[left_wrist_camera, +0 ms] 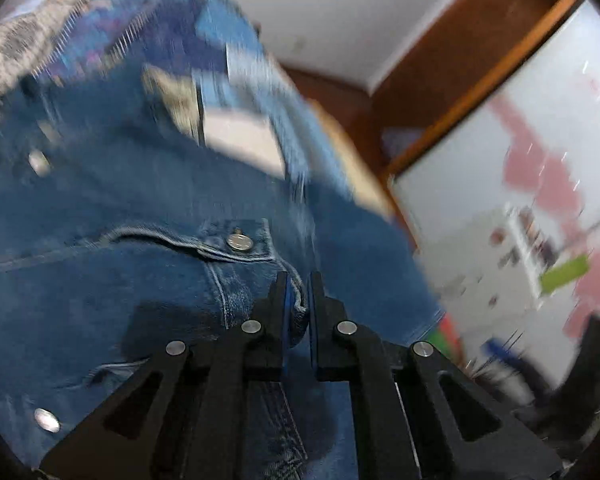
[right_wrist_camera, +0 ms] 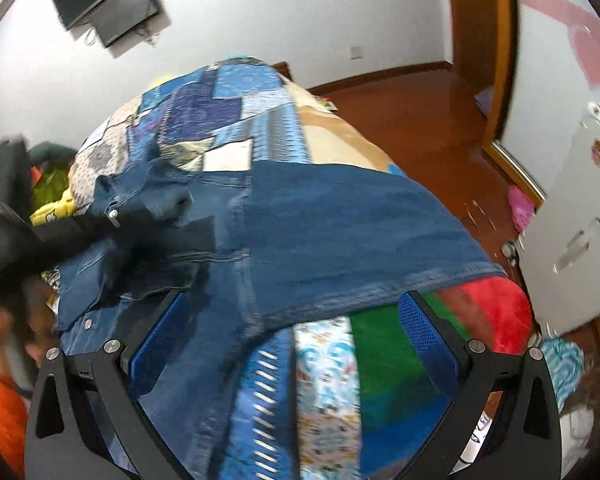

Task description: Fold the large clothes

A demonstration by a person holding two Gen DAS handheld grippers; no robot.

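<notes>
A blue denim jacket (right_wrist_camera: 300, 220) lies spread over a bed covered by a patchwork quilt (right_wrist_camera: 228, 100) in blues and whites. The left claw (left_wrist_camera: 298, 292) is pinched shut on a fold of the denim jacket (left_wrist_camera: 140, 280), its two black fingers nearly meeting with a seam of the cloth caught between the blue pads; a metal snap button (left_wrist_camera: 239, 242) on a pocket flap sits just beyond the fingertips. The left wrist view is smeared by motion, so the far part of the jacket is hard to make out.

The right claw (right_wrist_camera: 292, 316) stands wide open, its blue-padded fingers well apart on either side of the jacket's lower hem, touching nothing that can be seen. Under that hem a green and red blanket (right_wrist_camera: 460, 320) shows near the bed's edge. In the right wrist view the left claw appears as a blurred black shape lying across the jacket's left side. Beyond the bed are a wooden floor (right_wrist_camera: 400, 108), a white wall and a wall-mounted television (right_wrist_camera: 108, 4).
</notes>
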